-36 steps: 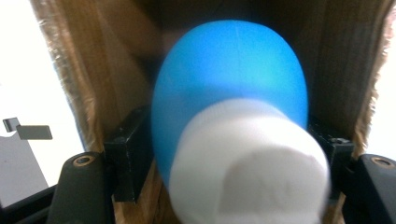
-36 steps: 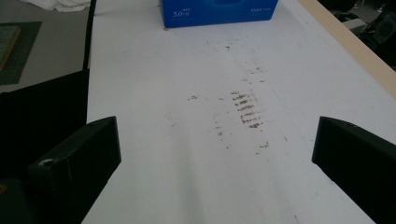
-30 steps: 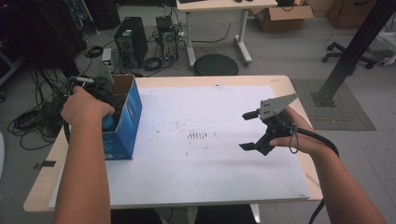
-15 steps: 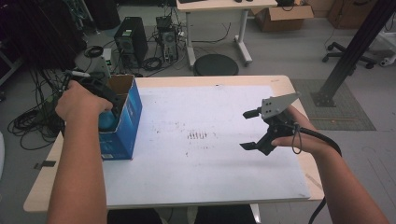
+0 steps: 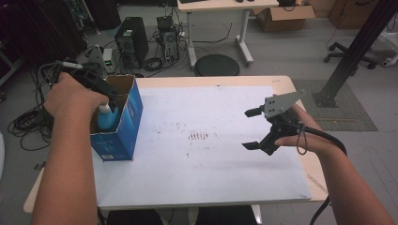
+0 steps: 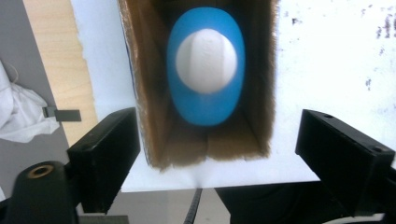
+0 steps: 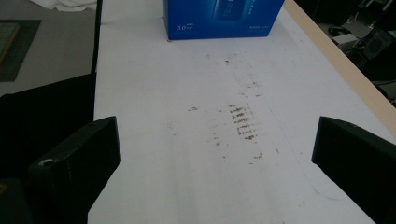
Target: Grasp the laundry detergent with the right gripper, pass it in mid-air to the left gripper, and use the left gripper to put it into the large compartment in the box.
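A blue cardboard box (image 5: 126, 125) stands open-topped at the table's left edge. Inside it a blue bottle with a white cap (image 5: 106, 117) stands upright. My left gripper (image 5: 111, 99) hovers just over the box mouth, pointing down. Its jaws have just been opening, and its pads touch nothing. From the left gripper view the bottle (image 6: 205, 65) sits deep between the brown inner walls of the box (image 6: 260, 79), below my left gripper (image 6: 219, 137). My right gripper (image 5: 246, 129) hangs open over the table's right part. The right gripper (image 7: 215, 140) faces the box (image 7: 222, 16) across the white top.
The white tabletop (image 5: 211, 183) carries a patch of brown marks (image 5: 199, 136) in the middle. Behind the table the floor holds computer towers (image 5: 131, 42), cables, a round black stool (image 5: 217, 64), a desk and a cardboard carton (image 5: 281, 16). A black post (image 5: 356, 51) stands at the right.
My left hand has risen out of the box and its jaws have let go of the bottle, which stays standing inside. The right gripper has kept still.
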The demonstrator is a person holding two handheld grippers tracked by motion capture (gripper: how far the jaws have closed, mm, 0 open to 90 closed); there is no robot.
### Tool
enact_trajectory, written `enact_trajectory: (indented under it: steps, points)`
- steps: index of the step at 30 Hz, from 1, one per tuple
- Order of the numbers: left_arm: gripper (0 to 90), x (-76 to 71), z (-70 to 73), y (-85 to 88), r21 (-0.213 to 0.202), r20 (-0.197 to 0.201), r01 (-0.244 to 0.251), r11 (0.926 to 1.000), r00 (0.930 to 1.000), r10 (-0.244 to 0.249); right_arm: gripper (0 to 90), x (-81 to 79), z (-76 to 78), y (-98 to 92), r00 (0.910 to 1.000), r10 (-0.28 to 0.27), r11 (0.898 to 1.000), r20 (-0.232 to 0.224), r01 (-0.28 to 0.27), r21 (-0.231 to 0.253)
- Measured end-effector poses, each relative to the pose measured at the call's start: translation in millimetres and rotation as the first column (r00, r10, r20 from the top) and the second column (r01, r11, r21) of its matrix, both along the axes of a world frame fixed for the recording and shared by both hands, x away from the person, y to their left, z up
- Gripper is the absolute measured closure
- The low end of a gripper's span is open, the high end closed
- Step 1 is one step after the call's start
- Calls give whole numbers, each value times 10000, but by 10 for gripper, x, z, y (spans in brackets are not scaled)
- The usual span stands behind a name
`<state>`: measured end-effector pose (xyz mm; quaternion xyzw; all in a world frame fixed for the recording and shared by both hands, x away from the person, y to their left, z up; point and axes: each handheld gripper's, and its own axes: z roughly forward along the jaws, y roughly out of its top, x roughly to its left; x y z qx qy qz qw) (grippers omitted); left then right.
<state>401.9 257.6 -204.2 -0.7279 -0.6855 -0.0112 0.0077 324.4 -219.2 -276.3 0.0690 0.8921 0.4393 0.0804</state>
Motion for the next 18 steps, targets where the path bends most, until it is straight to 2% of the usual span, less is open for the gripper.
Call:
enact_trajectory:
  steps: [9,14,18]
  points:
    - [92,-98,195,-105,142,68,380,9992,9992,-381,14,-48,94,8,9999,58,9999,97,-57,-120]
    - [58,-122,258,-141,200,113,449,9988,9989,-451,14,-54,161,7,9999,83,9997,131,-81,-213]
    - [8,-127,282,-206,284,-14,617,9977,9981,-617,14,-44,203,2,9998,106,9995,187,-100,-285]
